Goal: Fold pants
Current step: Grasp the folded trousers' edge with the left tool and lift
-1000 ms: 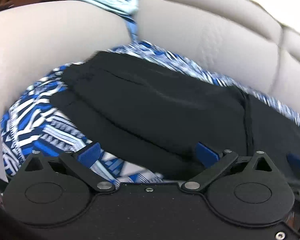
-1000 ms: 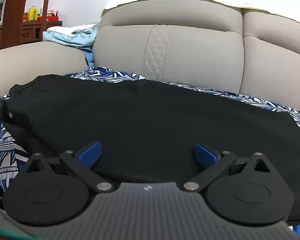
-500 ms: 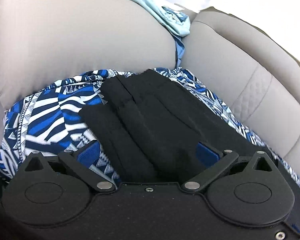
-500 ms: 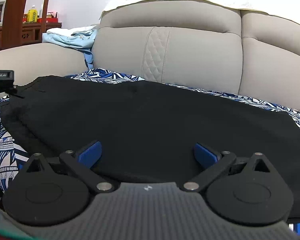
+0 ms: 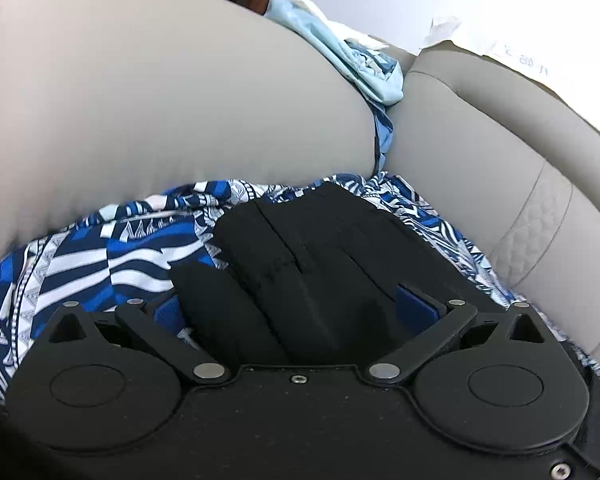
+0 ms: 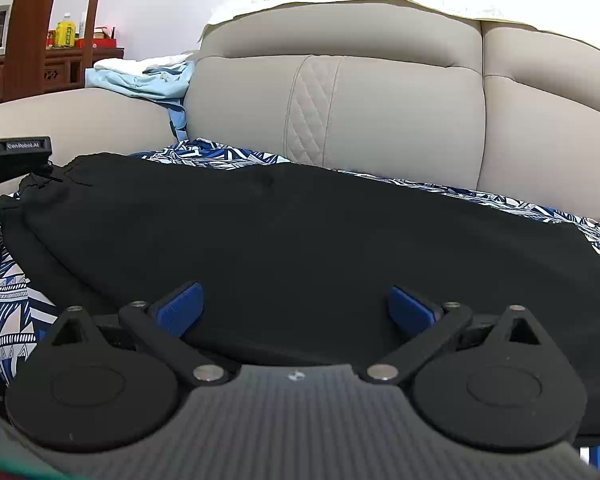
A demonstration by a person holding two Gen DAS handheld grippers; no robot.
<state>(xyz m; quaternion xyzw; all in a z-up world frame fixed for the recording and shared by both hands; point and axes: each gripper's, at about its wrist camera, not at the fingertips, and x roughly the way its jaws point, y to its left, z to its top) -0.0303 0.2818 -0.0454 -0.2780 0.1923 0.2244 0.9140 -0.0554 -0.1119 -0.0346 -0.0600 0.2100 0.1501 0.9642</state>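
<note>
- The pants (image 6: 300, 240) lie flat and lengthwise on the patterned cover (image 5: 112, 256) over the sofa (image 6: 380, 120) seat, with the backrest behind them.
- One end of the pants is bunched into stacked folds near the sofa's armrest (image 5: 160, 100); it looks like the waistband end, though I cannot be sure.
- The left gripper (image 5: 296, 312) sits at that bunched end. Its blue pads are spread wide, with cloth heaped between them but not pinched.
- The right gripper (image 6: 296, 308) rests at the front edge of the pants, mid-length along the seat. Its jaws are also wide apart, with the cloth between the pads but unclamped.
- The step in hand seems to be taking hold for a fold. To do it well, the left gripper should close on all the bunched layers at once, not just the top one.
- The right gripper should pin or clamp the front edge so the cloth does not drag along the cover.
- Against the frame from a second ago, the left view has swung toward the armrest, and the pants end now fills the gap between its pads.
- The right view is almost unchanged, but the left gripper has come into view at its left edge.
- The light blue clothes (image 6: 148, 80) on the armrest look untouched.
</note>
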